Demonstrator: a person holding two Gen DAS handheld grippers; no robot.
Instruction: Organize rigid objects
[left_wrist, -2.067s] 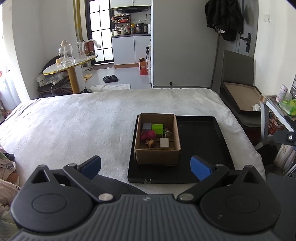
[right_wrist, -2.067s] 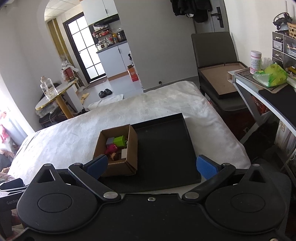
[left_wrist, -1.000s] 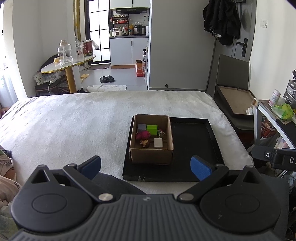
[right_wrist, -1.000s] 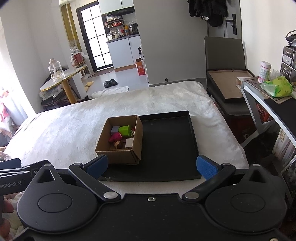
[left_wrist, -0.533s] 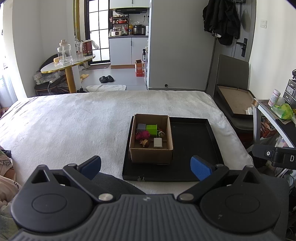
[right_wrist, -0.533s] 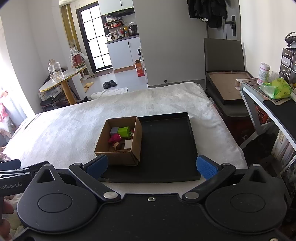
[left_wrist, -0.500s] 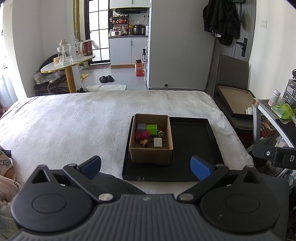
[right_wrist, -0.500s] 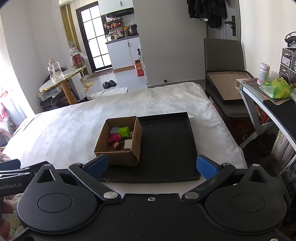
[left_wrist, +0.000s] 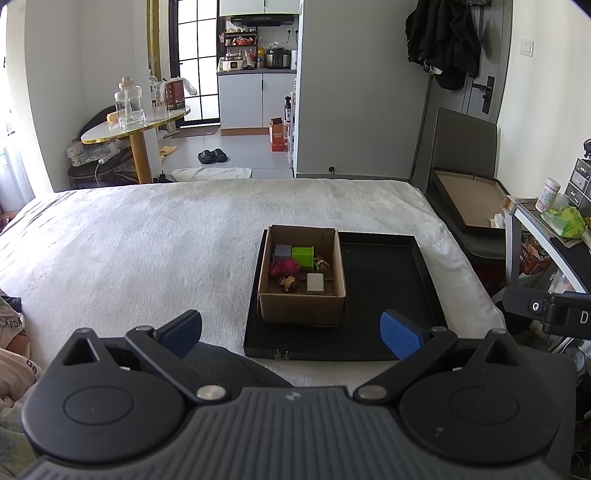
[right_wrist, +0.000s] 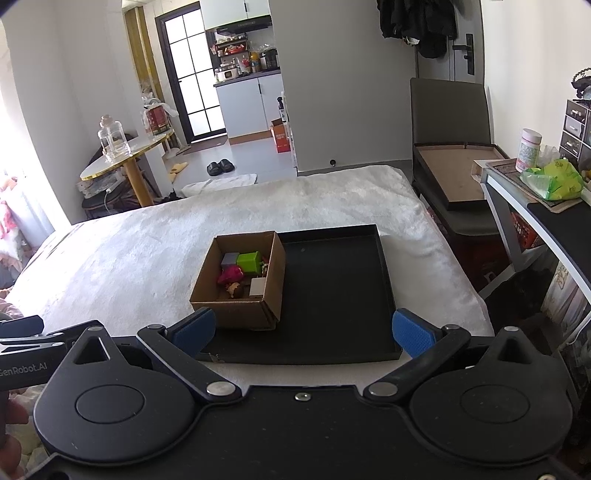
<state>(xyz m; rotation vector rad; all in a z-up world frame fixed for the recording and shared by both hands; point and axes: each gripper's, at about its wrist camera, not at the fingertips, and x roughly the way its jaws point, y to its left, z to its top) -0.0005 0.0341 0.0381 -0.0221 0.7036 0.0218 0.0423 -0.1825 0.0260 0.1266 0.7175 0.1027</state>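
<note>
Jaws of the left gripper (left_wrist: 291, 334) stand spread wide and hold nothing; jaws of the right gripper (right_wrist: 303, 330) likewise, wide and empty; both hang near the close edge of the white bed (left_wrist: 147, 251). Black tray (left_wrist: 384, 295) lies on the bed at 12 o'clock ahead of both grippers; cardboard box (left_wrist: 302, 308) stands upright in the tray's left half, at 9 o'clock from its bare floor; inside the box lie a green block (left_wrist: 303, 255), grey block (left_wrist: 282, 252), pink toy (left_wrist: 283, 266) and white block (left_wrist: 315, 282).
</note>
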